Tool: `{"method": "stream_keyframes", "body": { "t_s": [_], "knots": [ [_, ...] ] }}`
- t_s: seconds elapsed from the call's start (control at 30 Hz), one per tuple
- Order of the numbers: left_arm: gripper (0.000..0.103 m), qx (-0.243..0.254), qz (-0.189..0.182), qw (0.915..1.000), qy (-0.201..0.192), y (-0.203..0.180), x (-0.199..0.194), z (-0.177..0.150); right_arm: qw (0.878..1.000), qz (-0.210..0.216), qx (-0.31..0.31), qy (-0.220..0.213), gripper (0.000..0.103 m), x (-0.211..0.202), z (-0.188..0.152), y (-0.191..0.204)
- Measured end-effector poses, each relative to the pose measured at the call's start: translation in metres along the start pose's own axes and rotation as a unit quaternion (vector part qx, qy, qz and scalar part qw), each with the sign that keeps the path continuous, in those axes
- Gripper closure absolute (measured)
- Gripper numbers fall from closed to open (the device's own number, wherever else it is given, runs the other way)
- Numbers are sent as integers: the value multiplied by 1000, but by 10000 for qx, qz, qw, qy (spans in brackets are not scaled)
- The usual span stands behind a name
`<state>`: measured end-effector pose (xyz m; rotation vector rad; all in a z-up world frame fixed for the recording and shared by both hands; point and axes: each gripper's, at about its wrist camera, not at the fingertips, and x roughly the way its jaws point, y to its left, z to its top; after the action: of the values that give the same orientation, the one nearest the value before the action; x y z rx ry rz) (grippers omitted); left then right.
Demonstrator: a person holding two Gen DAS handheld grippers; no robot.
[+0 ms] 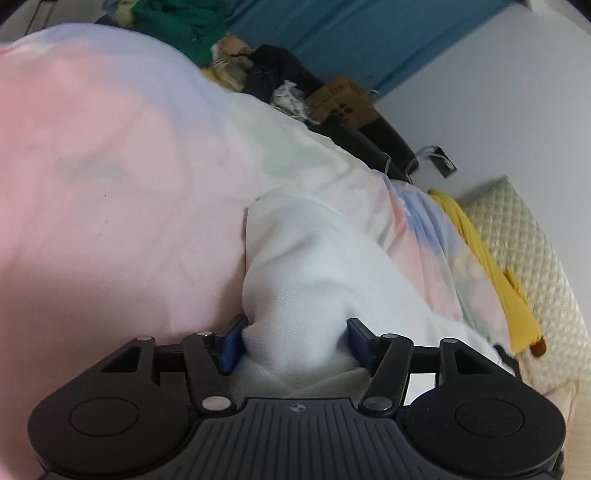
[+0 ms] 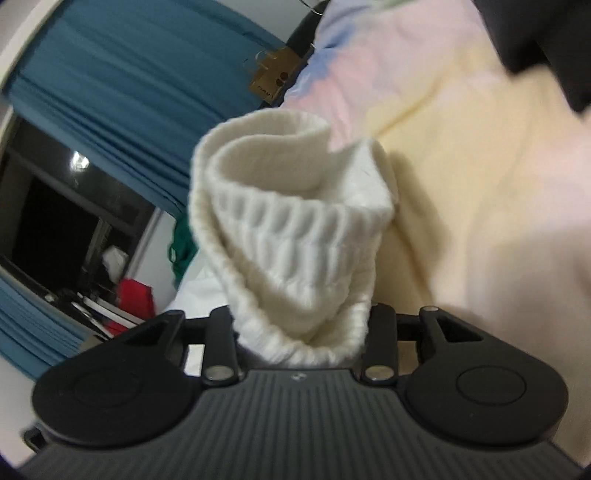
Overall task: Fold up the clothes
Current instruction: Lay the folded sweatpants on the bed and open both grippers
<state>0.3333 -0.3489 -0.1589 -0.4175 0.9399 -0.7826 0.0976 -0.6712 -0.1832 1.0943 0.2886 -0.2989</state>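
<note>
A white knit garment (image 1: 306, 266) lies across the pastel bedsheet (image 1: 110, 166). My left gripper (image 1: 293, 341) is shut on a bunched part of it, the blue pads (image 1: 231, 343) pressing the cloth from both sides. In the right wrist view the garment's ribbed cream-white hem (image 2: 291, 229) stands up in a curled fold, and my right gripper (image 2: 301, 332) is shut on it, its fingertips hidden behind the cloth. The hem is held above the bed's pale yellow and pink sheet (image 2: 480, 184).
A pile of clothes, green (image 1: 177, 26), tan and dark, lies at the bed's far edge by a blue curtain (image 1: 351, 33). A cardboard tag (image 1: 343, 101), a yellow garment (image 1: 491, 266) and a quilted cream cushion (image 1: 528, 258) are on the right. A dark window (image 2: 55, 221) shows beside the bed.
</note>
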Motion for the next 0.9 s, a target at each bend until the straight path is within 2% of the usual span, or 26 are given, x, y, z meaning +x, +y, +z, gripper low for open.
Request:
{"method": "stream_keyframes", "body": {
  "t_s": [0.07, 0.13, 0.23, 0.33, 0.43, 0.57, 0.7, 0.9],
  "knots": [
    [41, 166, 103, 9998, 76, -6, -6, 3, 9999, 21, 136, 55, 53, -5, -6, 1],
    [41, 344, 235, 9990, 170, -15, -14, 6, 9993, -137, 268, 213, 44, -6, -1, 5],
    [40, 615, 463, 9968, 233, -34, -31, 11, 9950, -753, 290, 592, 27, -17, 9, 14],
    [40, 869, 641, 9941, 140, -58, -65, 15, 9898, -1191, 85, 772, 25, -38, 16, 32],
    [36, 1167, 798, 9899, -50, -91, -103, 18, 9844, -1490, -516, 779, 25, -66, 18, 61],
    [34, 1518, 881, 9841, -279, -136, -159, 15, 9800, -1379, -1286, 631, 25, -109, 12, 111],
    [31, 1812, 893, 9779, -531, -182, -216, 5, 9783, -1073, -1716, 439, 24, -144, 13, 158],
    [2, 2268, 758, 9652, -1062, -245, -309, -25, 9694, -730, -2344, 44, 14, -202, 4, 227]
  ]
}}
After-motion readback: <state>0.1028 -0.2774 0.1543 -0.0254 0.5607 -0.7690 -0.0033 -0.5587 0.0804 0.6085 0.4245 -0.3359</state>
